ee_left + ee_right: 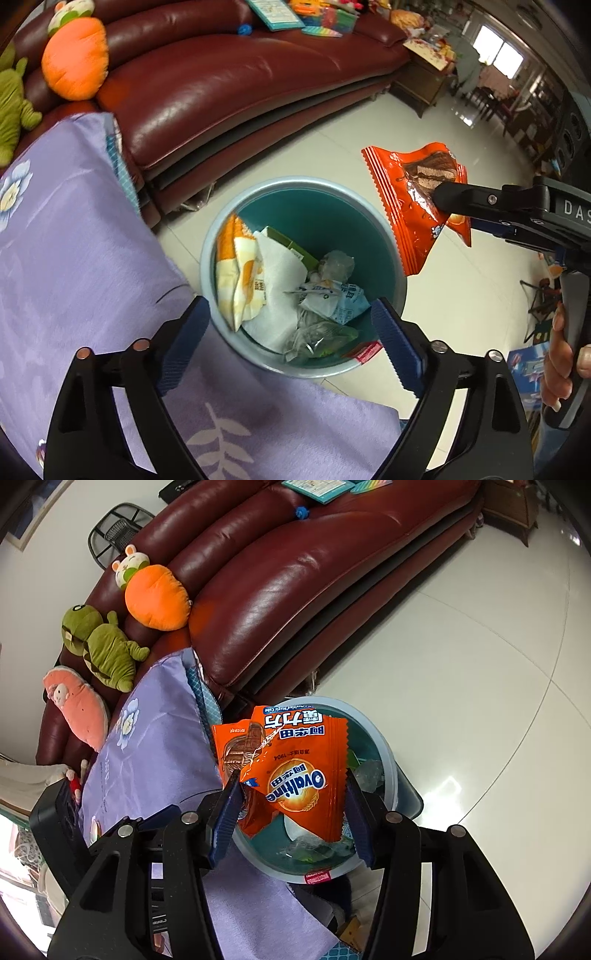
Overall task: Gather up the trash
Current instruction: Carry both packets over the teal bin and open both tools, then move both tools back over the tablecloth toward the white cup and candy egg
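Orange wrapper (295, 771) clamped in right hand-held gripper (291, 805) above bin (400, 295), ready to drop; left hand-held gripper (290, 347) wide, empty, at six o'clock.

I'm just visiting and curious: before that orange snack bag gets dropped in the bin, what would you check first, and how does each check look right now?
1. Right gripper has the orange snack bag: ok, jaws shut on it.
2. Bag is over the bin: cannot tell; the left view shows it hanging by the rim, the right view shows it above the opening.
3. Bin has room: ok, the trash lies low, teal wall bare above it.
4. Left gripper is free: ok, open, nothing between the jaws.
5. Purple cloth is clear of the opening: ok, beside the rim.
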